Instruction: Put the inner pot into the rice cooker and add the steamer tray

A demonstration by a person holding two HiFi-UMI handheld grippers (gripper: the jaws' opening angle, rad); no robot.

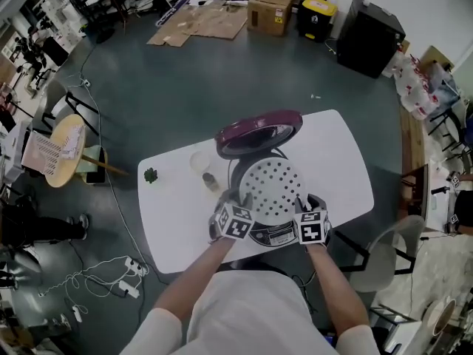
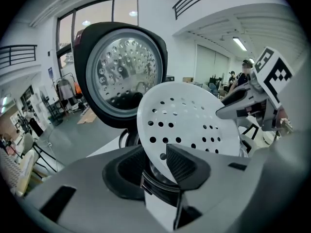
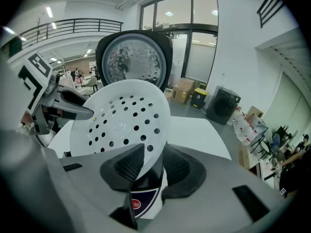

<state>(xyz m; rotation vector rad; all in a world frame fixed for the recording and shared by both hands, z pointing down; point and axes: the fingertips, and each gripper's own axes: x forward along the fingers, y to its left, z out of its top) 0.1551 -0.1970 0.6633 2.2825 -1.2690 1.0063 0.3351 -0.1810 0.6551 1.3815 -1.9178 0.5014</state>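
Head view: a rice cooker stands on a white desk with its maroon lid raised. The white perforated steamer tray lies over the cooker's mouth, between the left gripper and the right gripper, which flank it on opposite sides. Whether the tray is fully seated cannot be told. A small green object and a clear cup rest on the desk to the cooker's left.

Left gripper view: the left gripper is released. Its jaws stand apart with the tray rim between them, the rim against one pad and a gap at the other. The lid's shiny inner face rises behind.

Right gripper view: the right gripper is likewise released. The tray rim lies beside one pad, and dark cooker wall shows between the rim and the other pad.
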